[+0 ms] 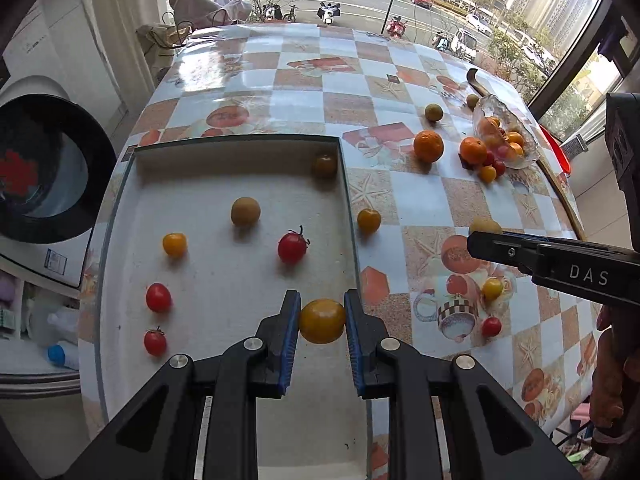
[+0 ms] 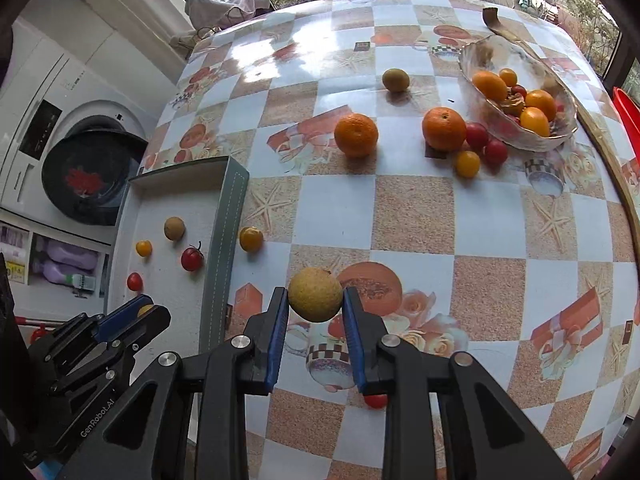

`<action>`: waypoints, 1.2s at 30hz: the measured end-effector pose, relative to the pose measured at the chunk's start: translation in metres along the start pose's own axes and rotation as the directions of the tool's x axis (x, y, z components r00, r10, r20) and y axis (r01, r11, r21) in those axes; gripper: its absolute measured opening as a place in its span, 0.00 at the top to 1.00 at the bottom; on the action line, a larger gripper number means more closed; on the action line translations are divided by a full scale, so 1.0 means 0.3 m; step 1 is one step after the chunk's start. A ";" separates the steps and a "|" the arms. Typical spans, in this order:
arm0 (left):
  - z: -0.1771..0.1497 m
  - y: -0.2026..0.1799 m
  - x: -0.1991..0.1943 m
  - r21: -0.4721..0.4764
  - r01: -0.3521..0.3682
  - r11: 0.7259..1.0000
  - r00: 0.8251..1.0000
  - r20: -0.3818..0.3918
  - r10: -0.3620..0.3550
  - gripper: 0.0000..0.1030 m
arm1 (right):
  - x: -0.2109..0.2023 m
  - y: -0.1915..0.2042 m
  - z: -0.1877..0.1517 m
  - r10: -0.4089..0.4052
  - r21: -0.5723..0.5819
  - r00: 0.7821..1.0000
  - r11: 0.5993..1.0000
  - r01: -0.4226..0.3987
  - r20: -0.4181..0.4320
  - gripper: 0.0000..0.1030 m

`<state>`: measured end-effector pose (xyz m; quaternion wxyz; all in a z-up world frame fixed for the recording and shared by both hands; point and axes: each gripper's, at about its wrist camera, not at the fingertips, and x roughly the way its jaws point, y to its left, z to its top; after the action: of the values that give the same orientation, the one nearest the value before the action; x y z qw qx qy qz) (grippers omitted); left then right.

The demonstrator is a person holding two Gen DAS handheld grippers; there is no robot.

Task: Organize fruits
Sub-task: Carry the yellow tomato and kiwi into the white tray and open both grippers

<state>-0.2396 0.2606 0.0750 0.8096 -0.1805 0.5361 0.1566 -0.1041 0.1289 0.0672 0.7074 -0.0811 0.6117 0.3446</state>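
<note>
Checkered tablecloth (image 2: pixel 400 216): left tongs (image 1: pixel 322 322) grip yellow tomato (image 1: pixel 322 321); right tongs (image 2: pixel 316 300) grip tan round fruit (image 2: pixel 315 294).

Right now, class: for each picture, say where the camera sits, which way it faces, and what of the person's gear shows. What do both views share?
Left wrist: on the left gripper, facing the white tray; its fingers clamp a yellow tomato; the right gripper enters from the right.
Right wrist: on the right gripper, facing across the checked table toward the glass bowl; its fingers clamp a tan fruit; the left gripper shows lower left.
Shared: tray, two oranges, bowl, washing machine.
</note>
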 end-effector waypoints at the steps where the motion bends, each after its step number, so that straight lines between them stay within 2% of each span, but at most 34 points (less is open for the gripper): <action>1: -0.010 0.024 -0.001 -0.013 -0.009 1.000 1.000 -0.002 0.009 0.77 | 0.011 0.030 0.001 0.006 -0.015 1.000 1.000 -0.006 -0.006 0.71; 11: -0.132 0.230 -0.004 -0.123 -0.087 0.989 0.996 -0.037 0.083 0.77 | 0.131 0.292 0.011 0.056 -0.147 0.995 0.987 -0.067 -0.077 0.71; 20: -0.215 0.343 0.012 -0.195 -0.146 0.970 0.988 -0.071 0.134 0.77 | 0.256 0.441 -0.012 0.042 -0.228 0.988 0.971 -0.075 -0.147 0.71; 28: -0.241 0.367 0.046 -0.191 -0.173 0.966 0.983 -0.100 0.156 0.77 | 0.320 0.498 -0.016 -0.006 -0.284 0.988 0.958 -0.038 -0.153 0.71; 36: -0.247 0.350 0.064 -0.136 -0.194 0.971 0.977 -0.110 0.180 0.76 | 0.345 0.513 -0.026 -0.044 -0.313 0.988 0.950 -0.005 -0.147 0.71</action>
<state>-0.3394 0.3207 0.0176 0.7489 -0.1954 0.5764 0.2622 -0.1991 0.2802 0.0172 0.6402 -0.2242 0.6010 0.4228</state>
